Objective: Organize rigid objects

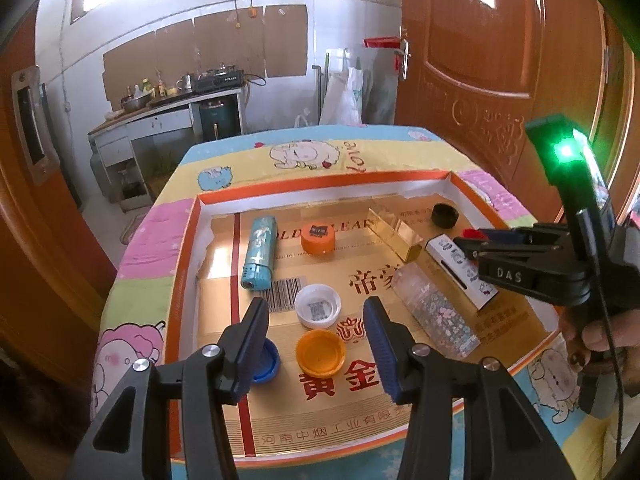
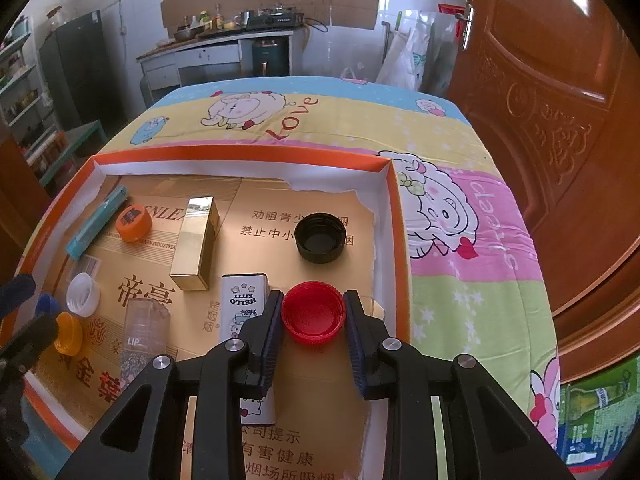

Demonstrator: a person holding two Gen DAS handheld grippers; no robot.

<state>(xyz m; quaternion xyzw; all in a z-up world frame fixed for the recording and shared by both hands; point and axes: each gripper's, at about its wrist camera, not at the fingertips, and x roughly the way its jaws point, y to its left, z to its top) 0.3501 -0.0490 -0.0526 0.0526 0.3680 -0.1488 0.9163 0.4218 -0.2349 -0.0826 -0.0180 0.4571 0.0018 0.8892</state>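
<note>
A shallow tray (image 2: 394, 184) with orange rims sits on a table covered by a cartoon sheep cloth (image 2: 460, 292), and its floor is lined with gold printed card. The right gripper (image 2: 313, 320) grasps a red cap (image 2: 313, 317), open side up, its two blue pads pressed against the cap's opposite sides near the tray's right wall; in the left wrist view only a sliver of that cap (image 1: 472, 233) shows at the gripper's tip (image 1: 466, 249). The left gripper (image 1: 318, 334) hangs with fingers spread wide and nothing between them, above a yellow-orange cap (image 1: 320, 351) lying open side up in the near part of the tray. A blue cap (image 1: 266, 362) sits partly hidden behind the left finger, and a white cap (image 1: 318, 305) lies just beyond the yellow-orange one. Farther back an orange cap (image 1: 318, 237) rests closed side up, beside a teal tube (image 1: 258, 254) lying flat along the tray's left side. A gold box (image 2: 196, 244) lies toward the middle, a black cap (image 2: 320, 237) open side up toward the far right corner, well apart from the others. A white Hello Kitty box (image 2: 245, 300) lies just beside the red cap, partly under the right gripper's left finger, and a clear floral box (image 2: 144, 332) marked LIP lies next to it.
</note>
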